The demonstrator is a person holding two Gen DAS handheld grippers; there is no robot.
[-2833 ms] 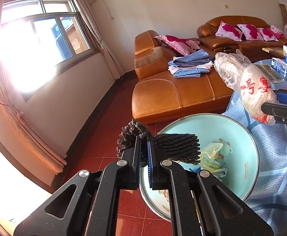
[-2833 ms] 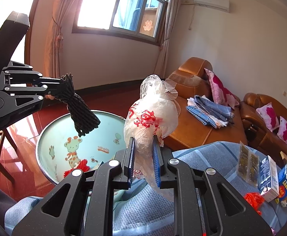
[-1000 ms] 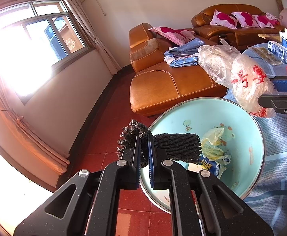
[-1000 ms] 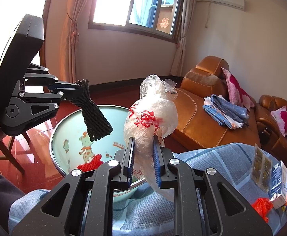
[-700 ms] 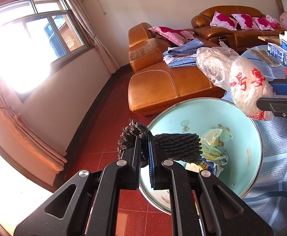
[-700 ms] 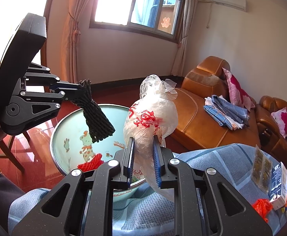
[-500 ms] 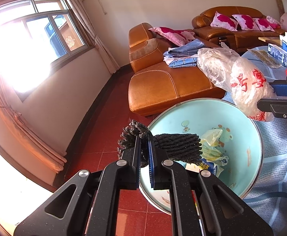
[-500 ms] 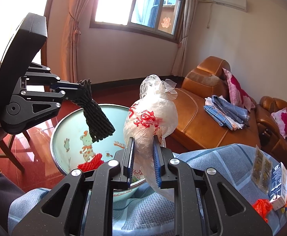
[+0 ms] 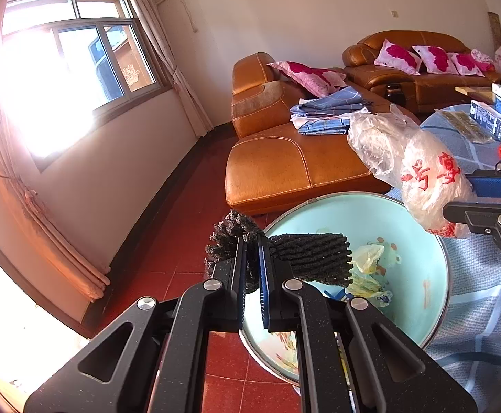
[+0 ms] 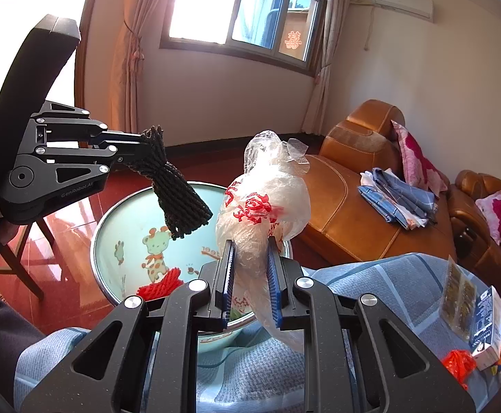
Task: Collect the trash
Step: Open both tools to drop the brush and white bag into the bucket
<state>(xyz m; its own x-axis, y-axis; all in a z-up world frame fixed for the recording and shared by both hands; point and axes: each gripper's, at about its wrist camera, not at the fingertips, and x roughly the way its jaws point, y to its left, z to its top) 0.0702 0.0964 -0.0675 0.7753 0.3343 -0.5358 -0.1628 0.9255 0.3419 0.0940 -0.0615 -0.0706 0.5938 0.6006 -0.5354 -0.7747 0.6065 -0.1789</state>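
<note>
The left tongs [image 9: 252,258] were pressed nearly together, pinching one end of a black foam net sleeve [image 9: 307,258], a coarse, ribbed mesh tube whose free end hung over the basin [image 9: 437,268]. The right tongs [image 10: 250,284] stood a little apart, clamped on a crinkled, translucent plastic bag [image 10: 262,206] with red characters printed on it, its knotted top bulging upward just above the basin's near edge. The basin was round and enamelled, pale turquoise inside with a cartoon giraffe and a metal rim; in it lay a red foam net [image 10: 159,284], a yellowish plastic wrapper [image 9: 367,253] and other scraps. It sat at the edge of the worktop, under a blue checked cloth [image 10: 381,285], where small cartons [image 10: 489,330] and a flat sachet pack [image 10: 458,292] lay.
</note>
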